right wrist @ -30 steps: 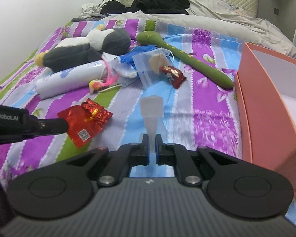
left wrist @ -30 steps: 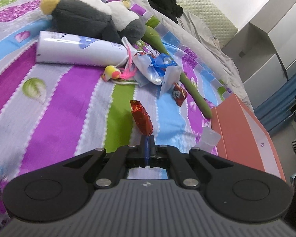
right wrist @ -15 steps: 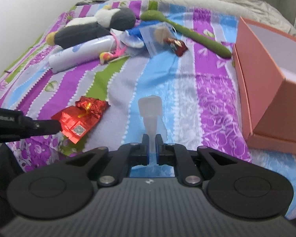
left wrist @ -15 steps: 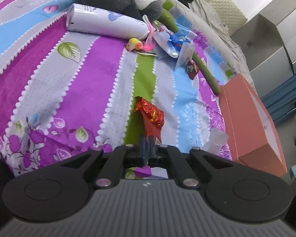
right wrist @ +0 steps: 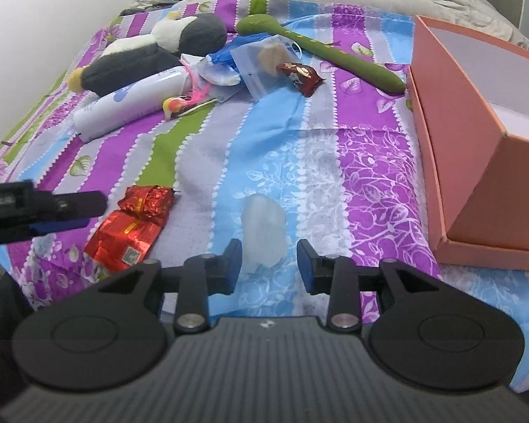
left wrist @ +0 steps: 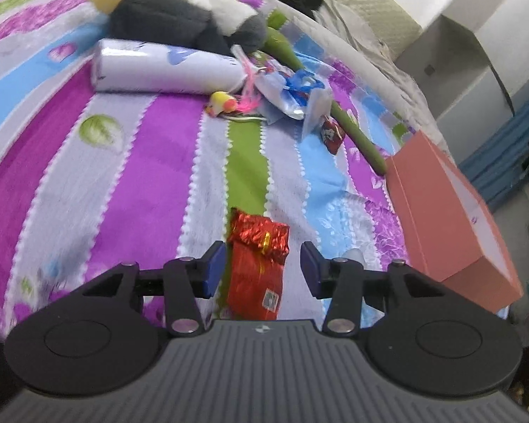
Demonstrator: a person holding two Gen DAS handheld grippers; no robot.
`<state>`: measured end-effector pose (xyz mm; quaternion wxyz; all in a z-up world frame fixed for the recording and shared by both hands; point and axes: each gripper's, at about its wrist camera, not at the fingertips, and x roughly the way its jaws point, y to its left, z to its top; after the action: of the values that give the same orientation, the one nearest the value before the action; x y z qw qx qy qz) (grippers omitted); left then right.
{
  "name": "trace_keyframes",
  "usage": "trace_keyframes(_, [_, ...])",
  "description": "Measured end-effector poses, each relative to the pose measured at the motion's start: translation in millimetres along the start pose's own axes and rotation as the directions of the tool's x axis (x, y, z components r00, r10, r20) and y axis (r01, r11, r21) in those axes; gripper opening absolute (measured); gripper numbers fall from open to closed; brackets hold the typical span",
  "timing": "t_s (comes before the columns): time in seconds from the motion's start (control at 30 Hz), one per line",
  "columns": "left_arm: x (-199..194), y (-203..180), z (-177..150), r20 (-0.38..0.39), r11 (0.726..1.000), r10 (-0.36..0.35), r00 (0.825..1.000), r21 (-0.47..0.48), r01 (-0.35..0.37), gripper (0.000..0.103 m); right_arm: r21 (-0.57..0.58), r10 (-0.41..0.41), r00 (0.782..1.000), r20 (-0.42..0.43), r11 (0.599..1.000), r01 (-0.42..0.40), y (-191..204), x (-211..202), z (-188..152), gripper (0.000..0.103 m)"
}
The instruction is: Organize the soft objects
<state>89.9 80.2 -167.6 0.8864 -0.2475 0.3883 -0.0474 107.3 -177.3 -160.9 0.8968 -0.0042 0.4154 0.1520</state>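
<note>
Left gripper (left wrist: 262, 268) jaws opening, red packet (left wrist: 257, 268) lying loose between them on the bedspread (left wrist: 141, 183). Right gripper (right wrist: 268, 262) opening too, clear pouch (right wrist: 264, 236) between its pads. Farther ahead, plush penguin (right wrist: 151, 53), white tube (right wrist: 130, 102). Right, the orange box (right wrist: 476, 148), contents unseen.

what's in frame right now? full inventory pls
red foil packet: 1, red and gold, near bed edge, between left gripper's pads, untouched
clear plastic bag: 1, translucent, on bed between right gripper's pads
penguin plush: 1, grey, white, yellow, far left
white tube: 1, white, beside plush
small bird toy: 1, yellow, pink, by tube
blue and clear bags: a heap, mid bed
red snack wrapper: 1, beside heap
green stick toy: 1, green, toward box
box: 1, salmon, open, right
bedspread: 1, striped
left gripper: jaws opening
right gripper: jaws opening
</note>
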Motion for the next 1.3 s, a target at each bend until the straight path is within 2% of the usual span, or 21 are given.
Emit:
trace_keyframes(0.27, [37, -18, 6, 0.004, 0.988, 0.063, 0.998, 0.141, -0.063, 0.053, -0.038, -0.005, 1.000, 0.016, 0.999, 0.005, 6, 12, 7, 0.037])
trace_keyframes(0.33, [43, -21, 7, -0.003, 0.984, 0.066, 0.998, 0.166, -0.065, 0.053, -0.037, 0.001, 1.000, 0.019, 0.999, 0.000, 6, 17, 8, 0.043])
trace_keyframes(0.57, [55, -20, 4, -0.001, 0.976, 0.096, 0.995, 0.199, -0.094, 0.056, -0.049, 0.031, 1.000, 0.005, 0.998, -0.031, 10, 36, 10, 0.046])
trace_keyframes(0.83, [59, -19, 3, 0.004, 0.977, 0.072, 0.997, 0.202, -0.071, 0.059, -0.104, 0.022, 1.000, 0.019, 0.994, -0.020, 16, 46, 4, 0.045])
trace_keyframes(0.9, [59, -19, 1, 0.006, 0.977, 0.068, 0.998, 0.200, -0.068, 0.059, -0.113, 0.017, 1.000, 0.022, 0.994, -0.014, 17, 45, 3, 0.042])
trace_keyframes(1.0, [59, -20, 0, 0.010, 0.977, 0.065, 0.998, 0.204, -0.066, 0.059, -0.093, 0.005, 1.000, 0.020, 0.996, -0.003, 15, 44, 5, 0.032])
trace_keyframes(1.13, [57, -20, -1, 0.015, 0.978, 0.056, 0.998, 0.201, -0.058, 0.059, -0.076, -0.004, 1.000, 0.027, 0.997, 0.007, 14, 38, 7, 0.023])
trace_keyframes(1.3, [56, -21, -3, 0.016, 0.976, 0.058, 0.998, 0.211, -0.061, 0.059, -0.064, -0.041, 0.998, 0.049, 0.997, 0.044, 6, 26, 10, 0.021])
